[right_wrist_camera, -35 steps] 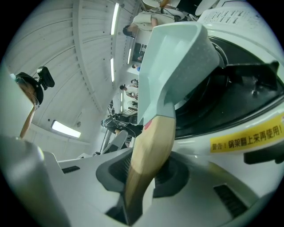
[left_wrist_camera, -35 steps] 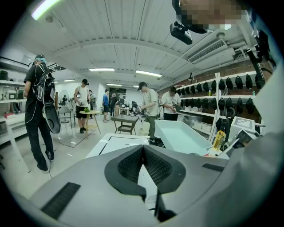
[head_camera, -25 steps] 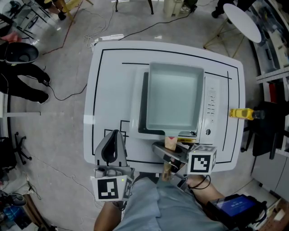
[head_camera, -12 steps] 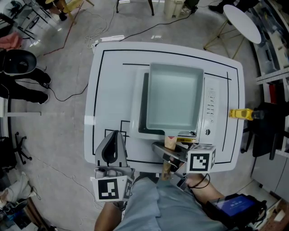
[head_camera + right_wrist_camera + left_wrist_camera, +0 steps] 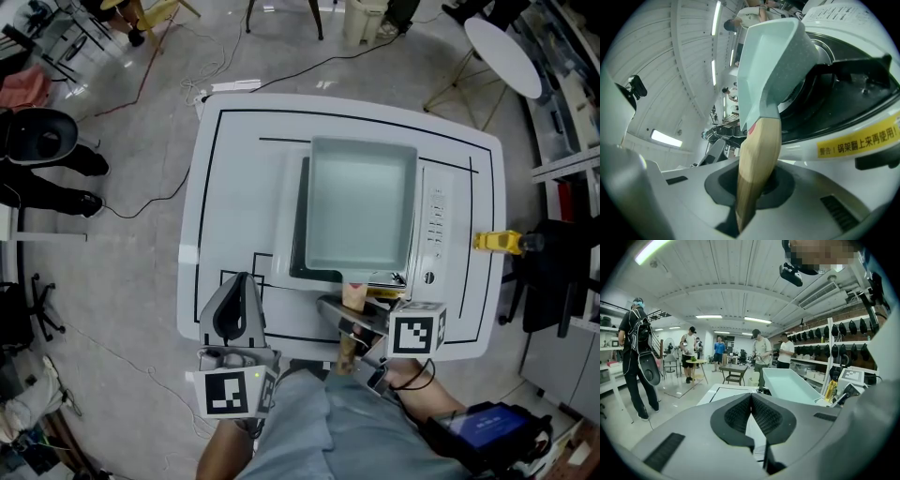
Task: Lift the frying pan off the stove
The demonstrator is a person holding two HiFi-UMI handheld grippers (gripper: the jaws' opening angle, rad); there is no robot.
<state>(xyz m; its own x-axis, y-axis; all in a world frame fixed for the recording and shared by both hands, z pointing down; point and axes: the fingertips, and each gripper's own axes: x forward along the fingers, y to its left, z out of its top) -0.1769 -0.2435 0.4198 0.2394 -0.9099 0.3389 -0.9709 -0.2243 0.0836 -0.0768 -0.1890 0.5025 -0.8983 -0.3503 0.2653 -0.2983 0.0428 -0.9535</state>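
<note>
Pale mint-green square frying pan (image 5: 361,211): deep straight walls, speckled outside in the right gripper view (image 5: 768,61), empty inside, with a short light wooden handle (image 5: 353,296) that points toward the person. The pan sits on the black top of a white countertop stove (image 5: 441,220), whose control strip runs along the pan's right side and whose front carries a yellow warning label (image 5: 860,140). The stove stands in the middle of a white surface (image 5: 230,187) marked with black lines. The right claw (image 5: 345,323) is clamped on the wooden handle (image 5: 757,159), which runs down between its jaws, pads pressing on both sides. The left claw (image 5: 240,281) hovers over the near left corner of the surface, well apart from the pan, with its ribbed pads (image 5: 740,413) pressed together and nothing between them. Against the earlier head views the pan is in the same spot on the stove, not lifted, and both claws keep the same pose; only the camera has shifted slightly.
</note>
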